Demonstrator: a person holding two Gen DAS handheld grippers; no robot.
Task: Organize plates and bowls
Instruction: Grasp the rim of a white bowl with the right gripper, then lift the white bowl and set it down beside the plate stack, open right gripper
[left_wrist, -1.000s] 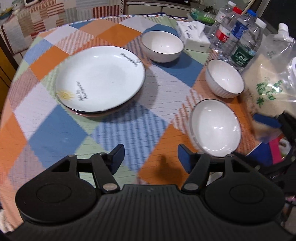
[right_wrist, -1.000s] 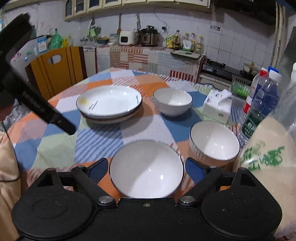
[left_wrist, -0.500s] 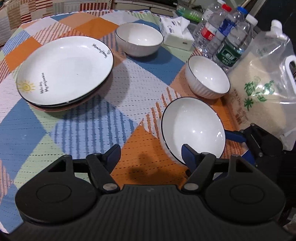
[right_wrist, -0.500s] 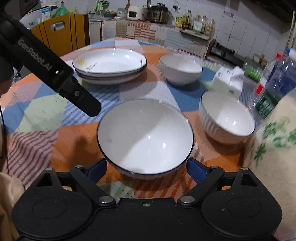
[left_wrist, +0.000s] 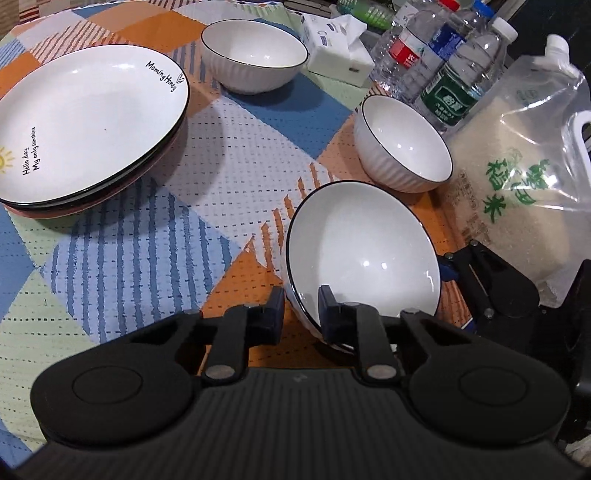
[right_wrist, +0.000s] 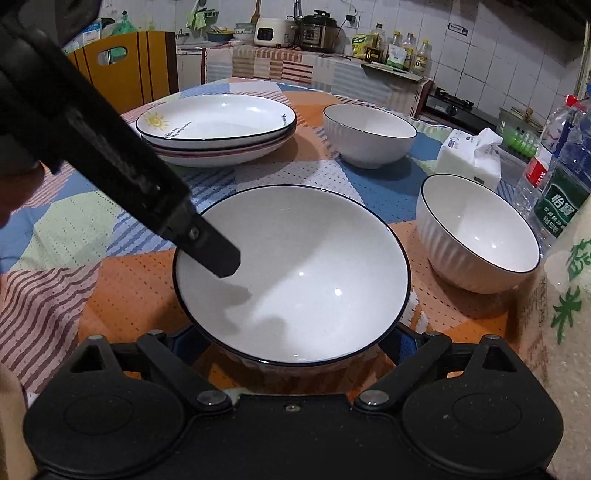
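Note:
A white bowl with a dark rim (left_wrist: 364, 251) (right_wrist: 291, 273) sits tilted near the table's front edge. My left gripper (left_wrist: 301, 314) is shut on its near rim, one finger inside (right_wrist: 218, 254) and one outside. My right gripper (right_wrist: 295, 343) is open, its blue fingers spread around the bowl's base on both sides. Two more white ribbed bowls (left_wrist: 402, 144) (left_wrist: 255, 55) stand behind. A stack of white plates (left_wrist: 85, 125) (right_wrist: 218, 125) lies at the left.
A bag of rice (left_wrist: 517, 184), water bottles (left_wrist: 454, 70) and a tissue box (left_wrist: 336, 44) crowd the right and far side. The table has a checked cloth (left_wrist: 140, 258). A yellow chair (right_wrist: 125, 70) stands beyond it.
My left gripper has closed on the front bowl's rim and the bowl is now tilted. My right gripper moved in lower, with its fingers around the bowl's base.

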